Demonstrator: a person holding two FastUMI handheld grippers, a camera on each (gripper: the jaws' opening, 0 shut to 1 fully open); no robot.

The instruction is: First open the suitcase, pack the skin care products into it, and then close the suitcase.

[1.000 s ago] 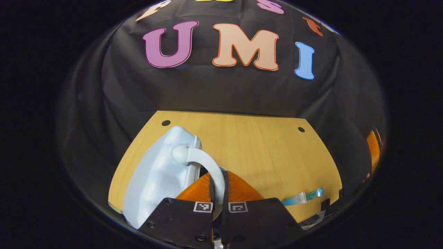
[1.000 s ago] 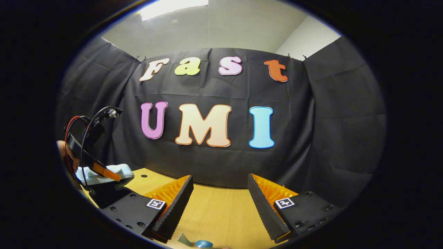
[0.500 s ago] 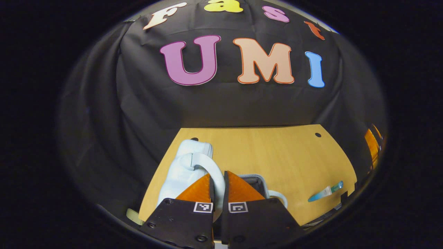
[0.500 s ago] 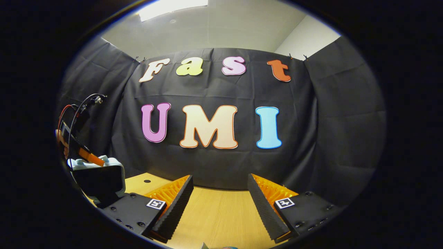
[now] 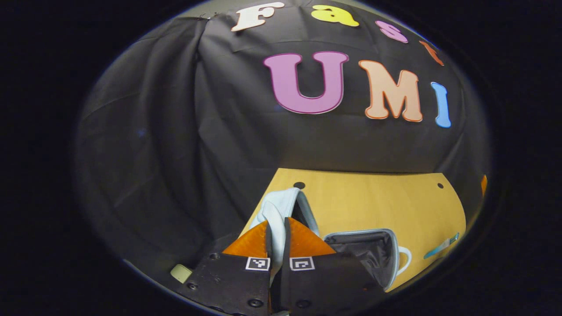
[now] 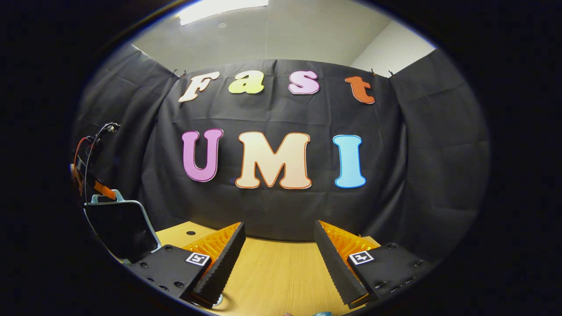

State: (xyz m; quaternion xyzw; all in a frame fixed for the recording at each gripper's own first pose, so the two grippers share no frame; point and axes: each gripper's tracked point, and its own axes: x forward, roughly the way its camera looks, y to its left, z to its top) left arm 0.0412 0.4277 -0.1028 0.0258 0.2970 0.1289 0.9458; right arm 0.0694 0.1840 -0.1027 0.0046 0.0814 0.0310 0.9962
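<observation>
My left gripper is clamped on the pale blue handle of the suitcase lid, both fingers pressing it between them, with the lid raised upright at the left of the wooden table. The open suitcase base, dark-lined, lies just right of the lid on the table's near side. A turquoise skin care tube rests near the table's right edge, well apart from the suitcase. In the right gripper view, my right gripper hangs over the table with its fingers set wide apart, holding nothing; far to its left the raised lid stands with the left gripper at its top
</observation>
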